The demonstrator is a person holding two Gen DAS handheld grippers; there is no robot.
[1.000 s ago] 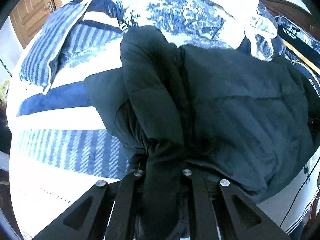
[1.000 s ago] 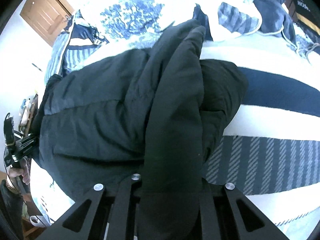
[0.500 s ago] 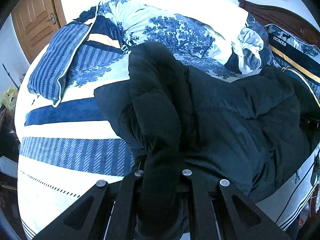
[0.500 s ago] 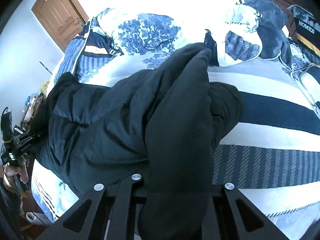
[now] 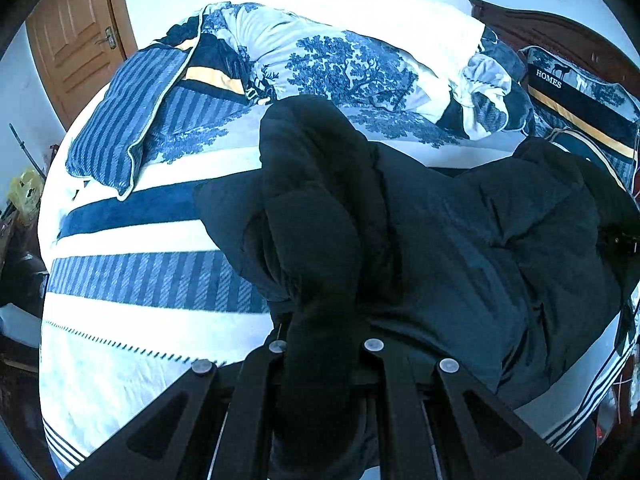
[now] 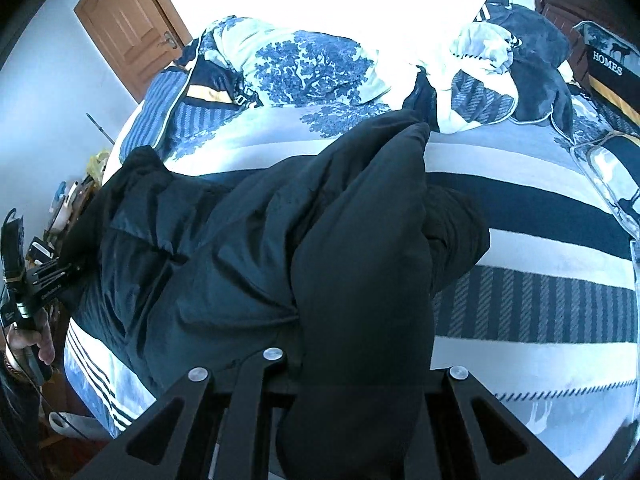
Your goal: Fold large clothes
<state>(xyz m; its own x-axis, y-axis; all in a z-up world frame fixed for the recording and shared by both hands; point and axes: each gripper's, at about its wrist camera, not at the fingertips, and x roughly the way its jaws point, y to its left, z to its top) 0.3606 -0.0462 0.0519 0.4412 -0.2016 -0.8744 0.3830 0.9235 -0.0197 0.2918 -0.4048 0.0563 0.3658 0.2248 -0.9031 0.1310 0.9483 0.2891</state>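
I've got both tools clamped on the dark padded jacket, my left gripper pinching one bunched fold and my right gripper another, so the garment hangs between them, sagging onto the blue-and-white striped bedspread near the rumpled quilt.

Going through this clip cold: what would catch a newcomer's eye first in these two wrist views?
The big dark puffy jacket fills the middle of both views, sprawled on the blue-and-white striped bedspread. The left gripper and right gripper are each shut on a bunched fold of it at the bottom edge. Behind it, a crumpled blue tree-print quilt lies across the far side of the bed, by a wooden door.
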